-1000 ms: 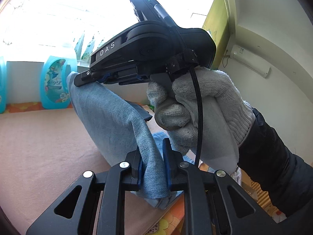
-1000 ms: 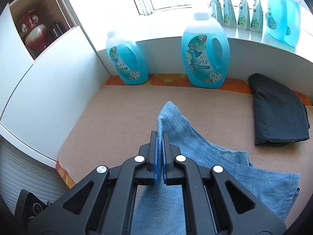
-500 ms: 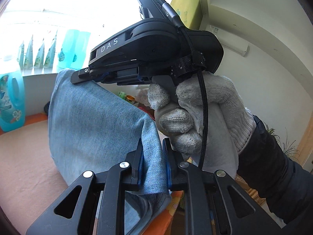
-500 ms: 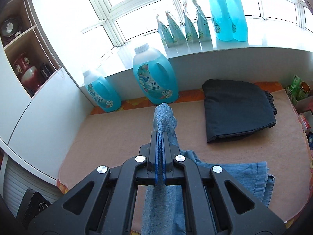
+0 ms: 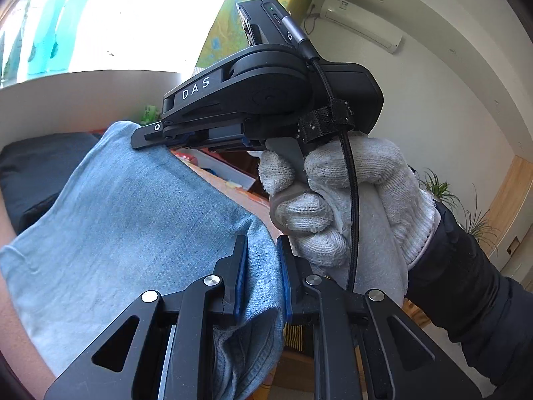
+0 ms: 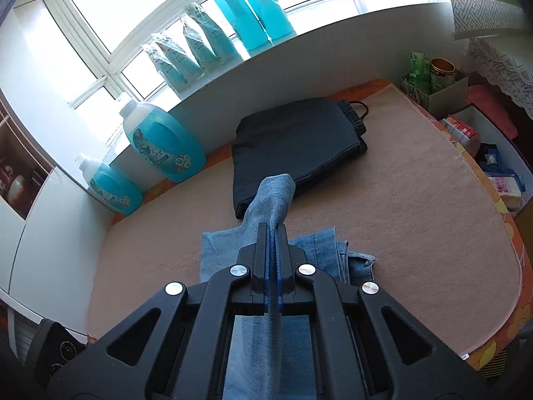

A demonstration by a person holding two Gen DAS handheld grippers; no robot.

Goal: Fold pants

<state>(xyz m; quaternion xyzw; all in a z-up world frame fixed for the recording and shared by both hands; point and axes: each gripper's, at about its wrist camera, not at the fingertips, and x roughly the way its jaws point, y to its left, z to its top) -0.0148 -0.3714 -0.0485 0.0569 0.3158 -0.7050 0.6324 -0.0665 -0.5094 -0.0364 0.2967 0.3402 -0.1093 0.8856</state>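
Jeans (image 6: 273,200): light blue denim, one piece, partly lifted, partly lying on the bench (image 6: 416,220) near its front edge. The lifted fold runs lengthwise from the right claw forward toward the window; the flat layers beneath spread across the bench to either side.

Right claw (image 6: 273,243): jaws closed tight on a thin fold of the jeans, cloth poking out beyond the tips.

Left claw (image 5: 261,266): jaws narrow, gripping a thicker bunch of the jeans (image 5: 133,233); a broad panel of denim stretches from it up to the right claw (image 5: 156,136), held in a white knit glove (image 5: 349,206) with a dark sleeve behind.

Bench cover: beige mat over an orange patterned cloth.

Black folded garment (image 6: 296,146): lies on the bench just beyond the lifted fold, directly ahead of it.

Blue detergent jugs (image 6: 163,143): two, standing at the back left against the wall.

Window sill: four pouches (image 6: 186,53) and two tall blue bottles (image 6: 253,3).

Boxes with tins and packets (image 6: 433,80): off the right end of the bench
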